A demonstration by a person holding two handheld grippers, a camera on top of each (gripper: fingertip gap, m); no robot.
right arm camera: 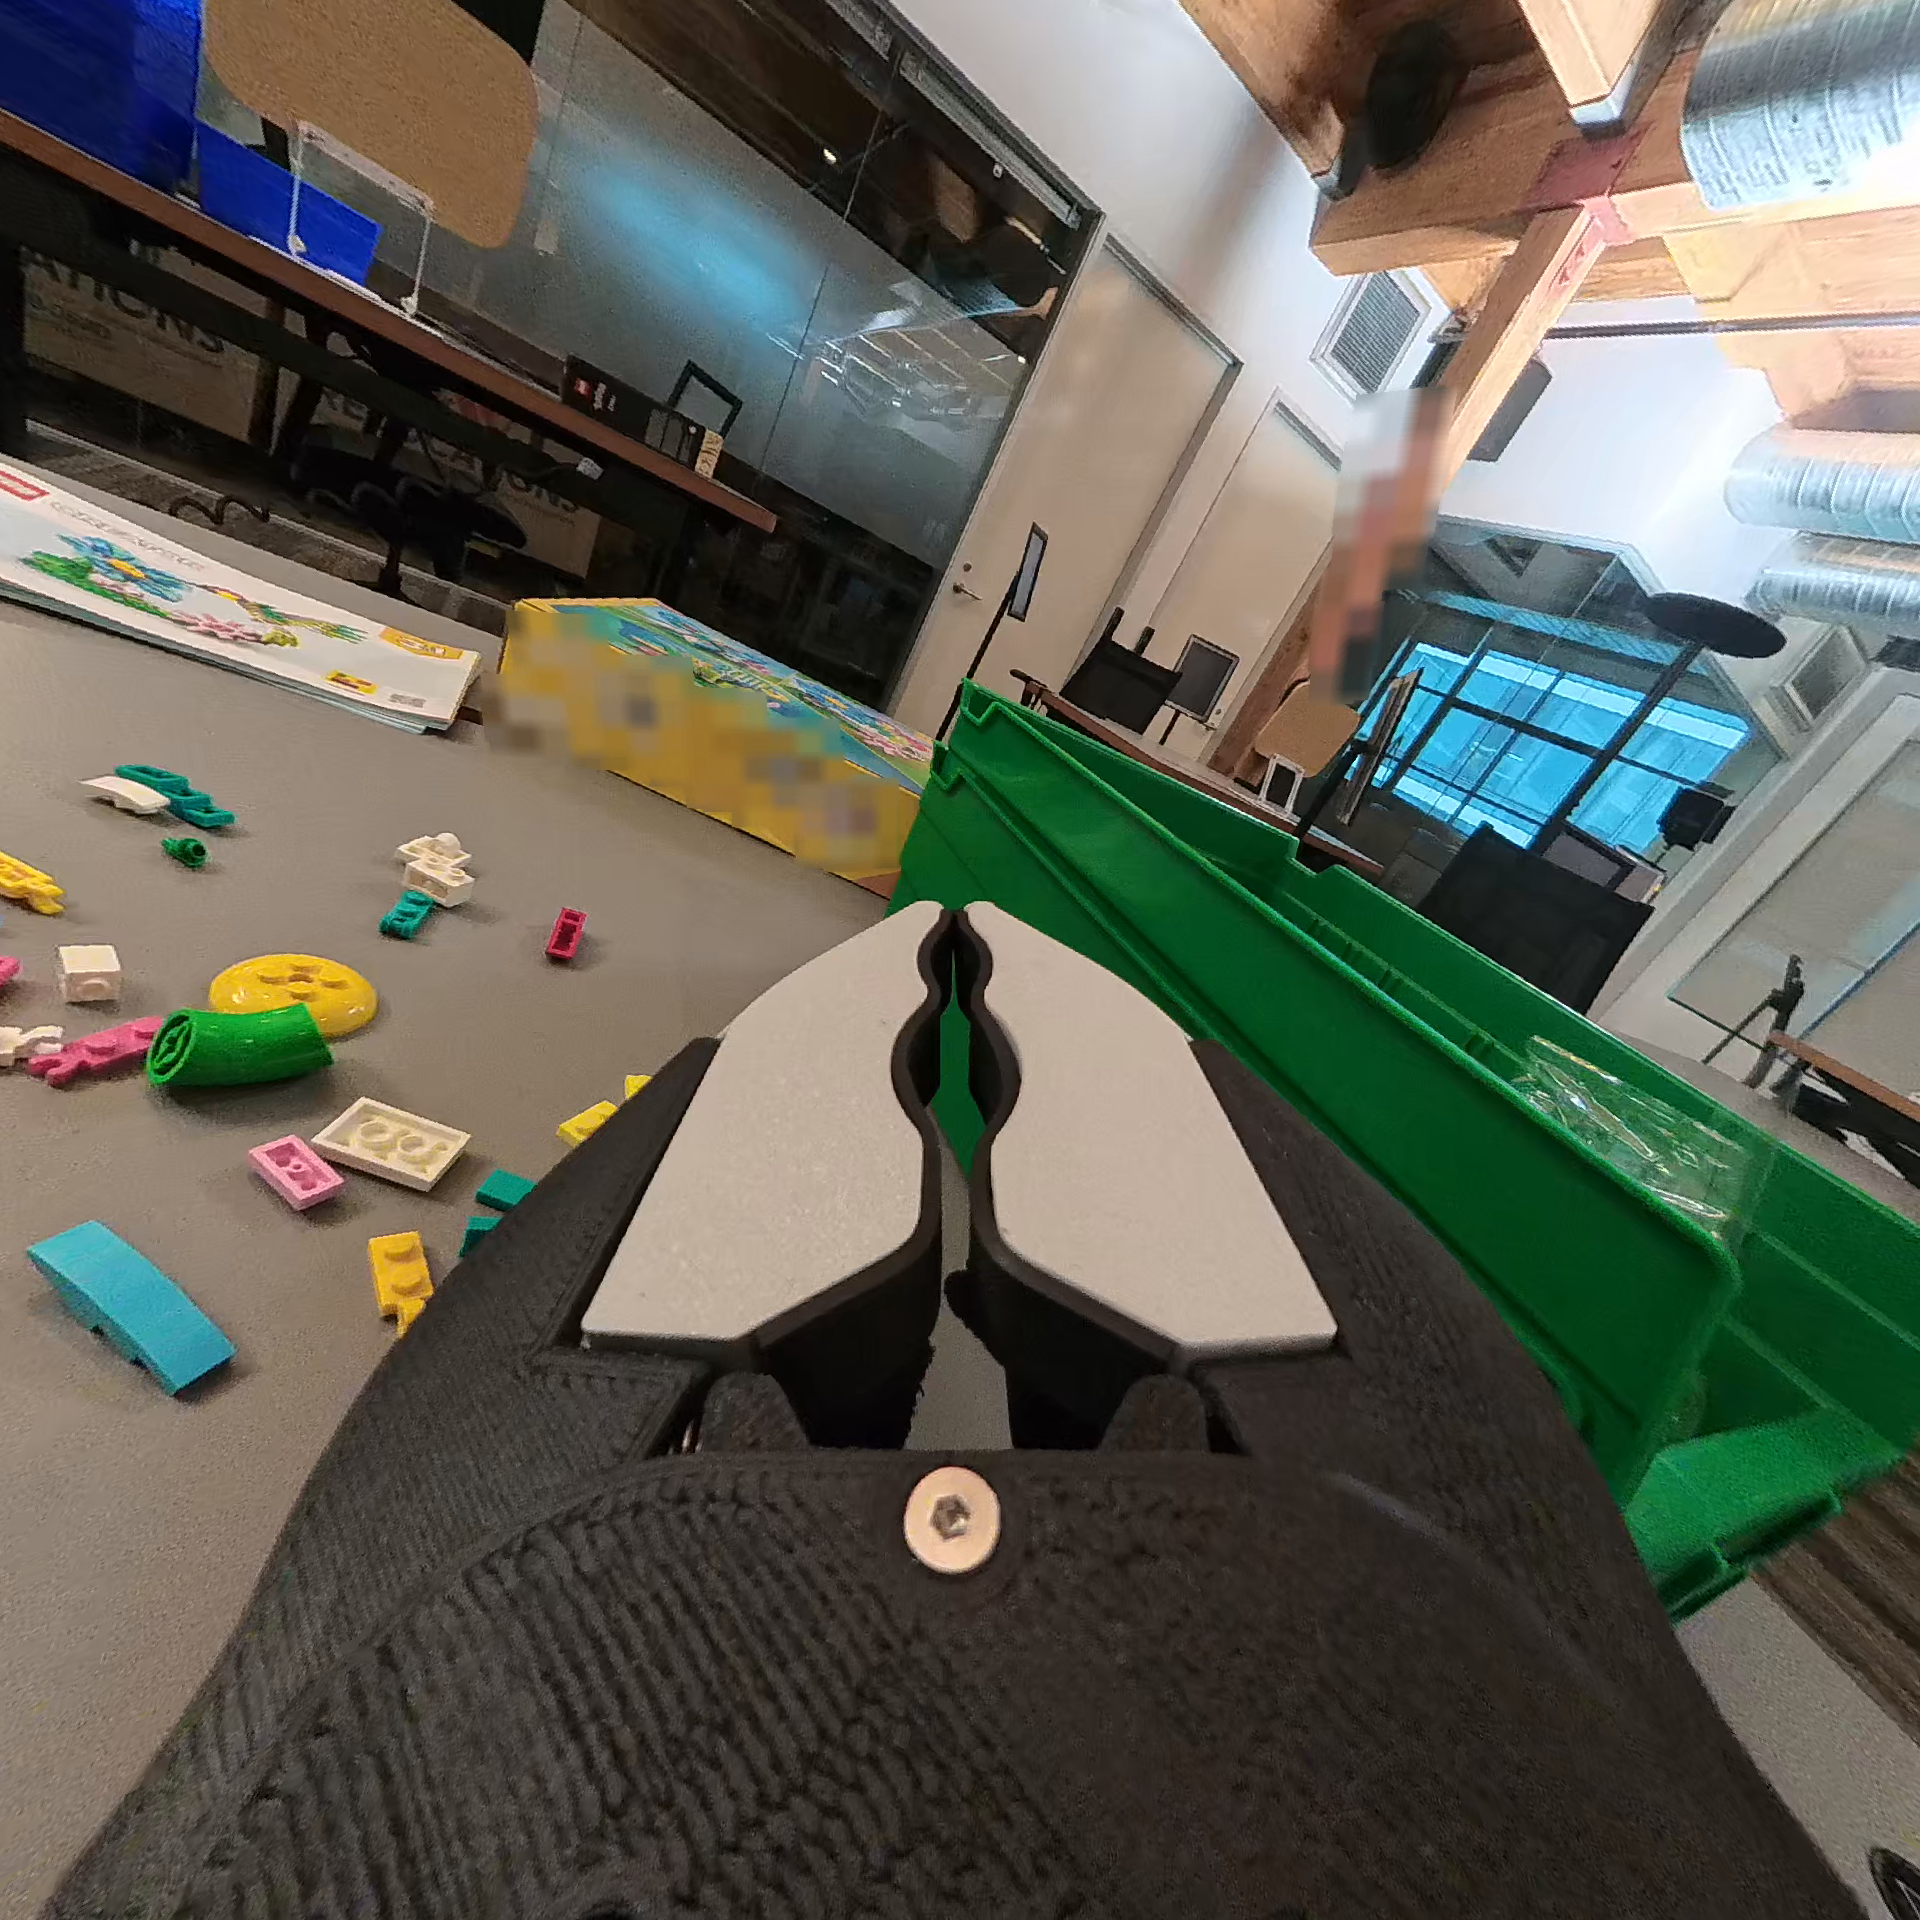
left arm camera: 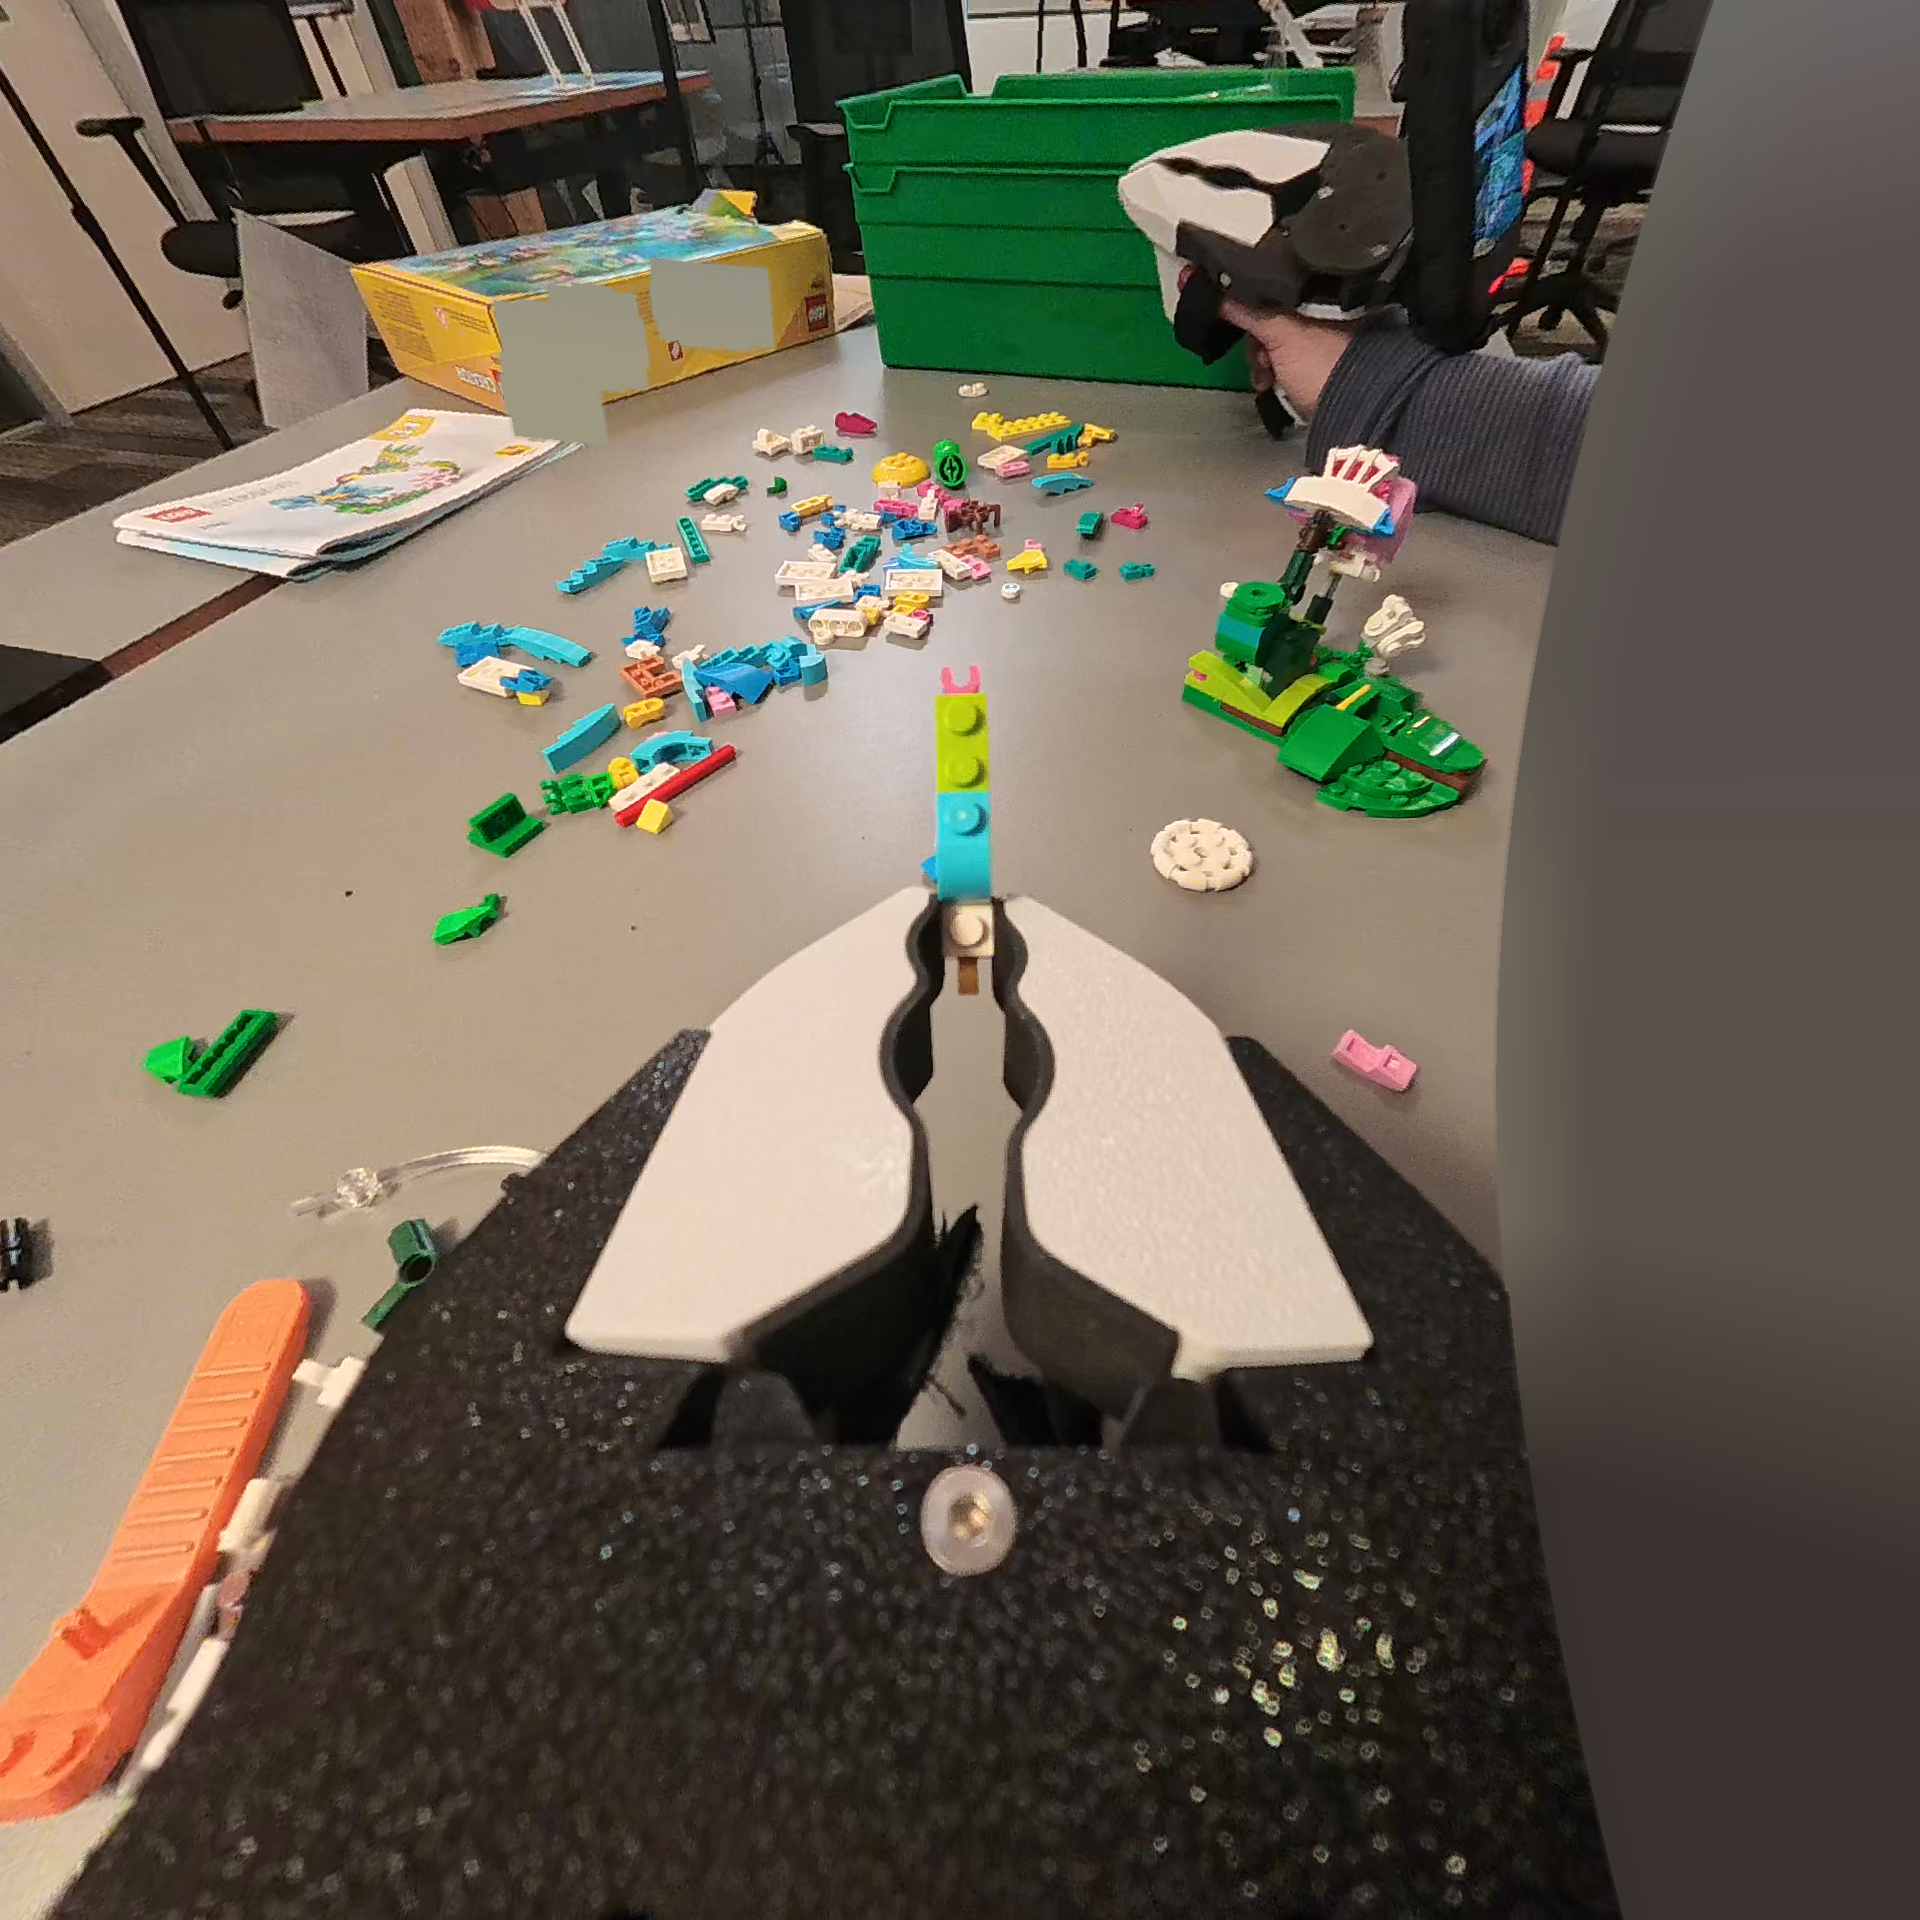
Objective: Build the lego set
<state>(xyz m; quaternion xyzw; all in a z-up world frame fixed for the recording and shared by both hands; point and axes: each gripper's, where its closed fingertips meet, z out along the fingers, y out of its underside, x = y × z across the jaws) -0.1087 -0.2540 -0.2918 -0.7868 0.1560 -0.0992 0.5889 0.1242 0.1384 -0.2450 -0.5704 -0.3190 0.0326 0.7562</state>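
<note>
My left gripper (left arm camera: 966, 914) is shut on a small brick stack (left arm camera: 961, 774): a white piece at the tips, then blue and lime bricks with a pink clip at the far end, held above the grey table (left arm camera: 312, 883). A partly built green model with a flower (left arm camera: 1325, 686) stands at the right. Loose bricks (left arm camera: 831, 582) are scattered ahead. My right gripper (right arm camera: 953, 920) is shut and empty, tilted up near the green bins (right arm camera: 1299, 1039); it also shows in the left wrist view (left arm camera: 1236, 197), held in a hand.
An instruction booklet (left arm camera: 332, 488) and a yellow box (left arm camera: 603, 301) lie at the far left. A white round plate (left arm camera: 1200, 854), a pink piece (left arm camera: 1374, 1060) and an orange brick separator (left arm camera: 156, 1538) lie near my left gripper. A green curved tube (right arm camera: 239, 1044) lies left of my right gripper. My left tips are roughly 15 cm from the orange brick separator (left arm camera: 156, 1538).
</note>
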